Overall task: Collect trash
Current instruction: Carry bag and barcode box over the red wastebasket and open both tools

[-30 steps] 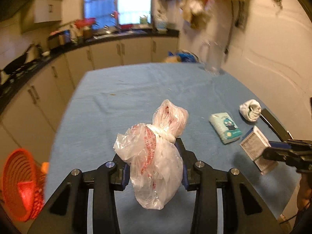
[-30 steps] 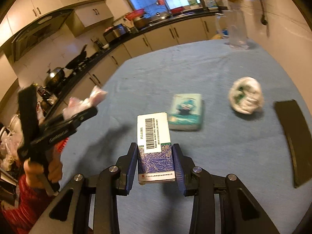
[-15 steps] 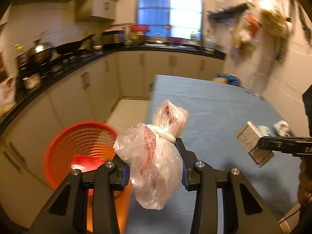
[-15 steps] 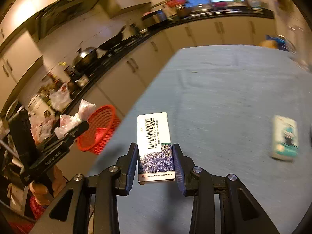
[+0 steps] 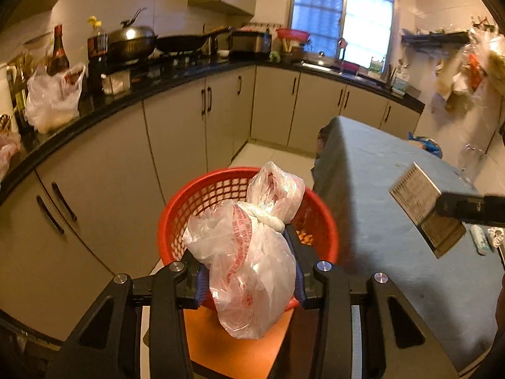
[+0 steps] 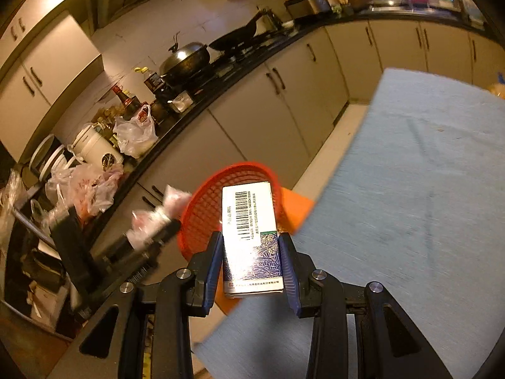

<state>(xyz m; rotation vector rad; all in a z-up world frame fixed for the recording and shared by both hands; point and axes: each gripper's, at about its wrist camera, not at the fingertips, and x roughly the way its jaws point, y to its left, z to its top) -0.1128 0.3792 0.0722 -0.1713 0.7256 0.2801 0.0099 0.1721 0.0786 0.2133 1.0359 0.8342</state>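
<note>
My left gripper is shut on a knotted clear plastic bag with red print and holds it just above a red mesh basket. The basket stands on an orange stool beside the table. My right gripper is shut on a small carton with a barcode and a blue pattern, over the table's edge, pointing at the red basket. The carton also shows in the left wrist view. The left gripper with its bag shows blurred left of the basket.
A blue-covered table lies to the right, with a small packet and a crumpled white wad at its far side. Beige cabinets under a black counter with pots, bottles and bags line the left.
Both grippers have swung left from over the table toward the red basket. The bag now hangs over the basket, and the carton has come to the table's edge near it.
</note>
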